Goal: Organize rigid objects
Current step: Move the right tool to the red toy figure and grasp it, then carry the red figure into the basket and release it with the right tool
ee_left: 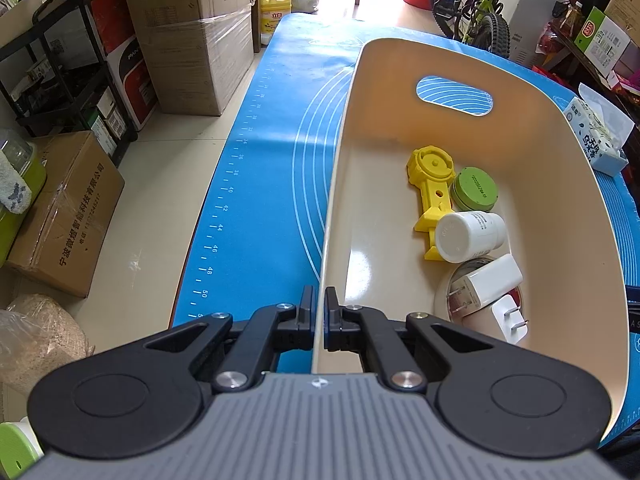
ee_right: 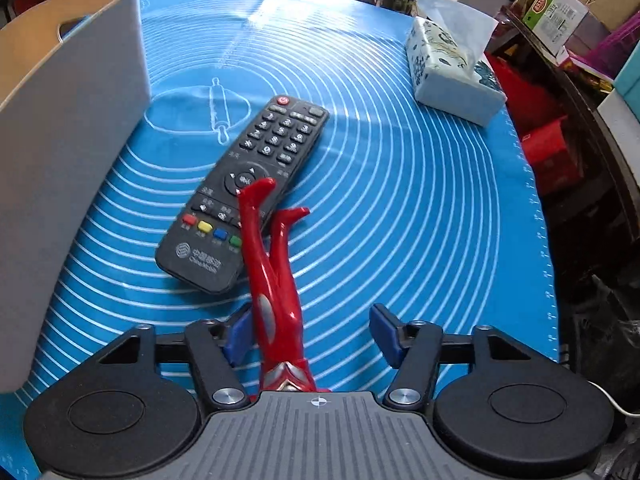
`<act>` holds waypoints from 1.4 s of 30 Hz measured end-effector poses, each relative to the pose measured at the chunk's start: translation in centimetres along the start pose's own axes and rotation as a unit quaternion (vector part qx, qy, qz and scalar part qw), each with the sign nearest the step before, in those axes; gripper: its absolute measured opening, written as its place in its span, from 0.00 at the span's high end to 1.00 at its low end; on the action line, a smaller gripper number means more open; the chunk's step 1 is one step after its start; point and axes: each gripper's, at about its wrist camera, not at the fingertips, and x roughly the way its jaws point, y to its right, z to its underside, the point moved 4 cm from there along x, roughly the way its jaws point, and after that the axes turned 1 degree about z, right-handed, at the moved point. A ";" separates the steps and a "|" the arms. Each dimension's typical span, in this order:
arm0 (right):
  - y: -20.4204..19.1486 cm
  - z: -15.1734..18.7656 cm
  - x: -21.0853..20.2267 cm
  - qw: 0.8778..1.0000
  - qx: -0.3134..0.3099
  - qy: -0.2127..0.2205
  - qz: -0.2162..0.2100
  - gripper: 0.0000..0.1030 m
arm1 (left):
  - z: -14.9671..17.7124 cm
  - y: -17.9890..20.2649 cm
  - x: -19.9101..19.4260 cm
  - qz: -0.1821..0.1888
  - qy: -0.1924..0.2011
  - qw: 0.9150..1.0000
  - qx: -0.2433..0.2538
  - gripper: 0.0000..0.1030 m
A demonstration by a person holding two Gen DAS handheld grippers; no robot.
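Red and glossy, the toy figure point(ee_right: 276, 280) runs back under your right gripper's point(ee_right: 312, 334) body so its head and arms are cut off from view, and its raised legs cover part of the black remote point(ee_right: 244, 192) lying on the blue mat point(ee_right: 400, 208) beside the bin. Your right gripper is spread wide, the left blue pad point(ee_right: 237, 338) against the figure's hip and the right pad clear of it. Your left gripper point(ee_left: 319, 304) is pinched onto the cream bin's point(ee_left: 568, 208) near rim, where a yellow tool point(ee_left: 432, 184), green tin point(ee_left: 474, 189), white bottle point(ee_left: 468, 236) and two chargers point(ee_left: 490, 280) half hide a round object beneath
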 end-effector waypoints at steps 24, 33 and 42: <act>-0.5 -2.9 -10.1 0.990 0.043 0.136 -0.005 0.69 | 0.0 0.0 0.0 0.001 0.000 1.000 0.000 0.95; -5.5 -6.9 -16.2 0.970 0.017 0.234 -0.068 0.69 | 0.0 0.0 0.0 0.000 0.000 1.000 0.001 0.95; -12.2 -9.4 -16.5 0.959 -0.007 0.254 -0.121 0.69 | 0.0 0.0 0.0 0.000 0.000 1.000 0.001 0.95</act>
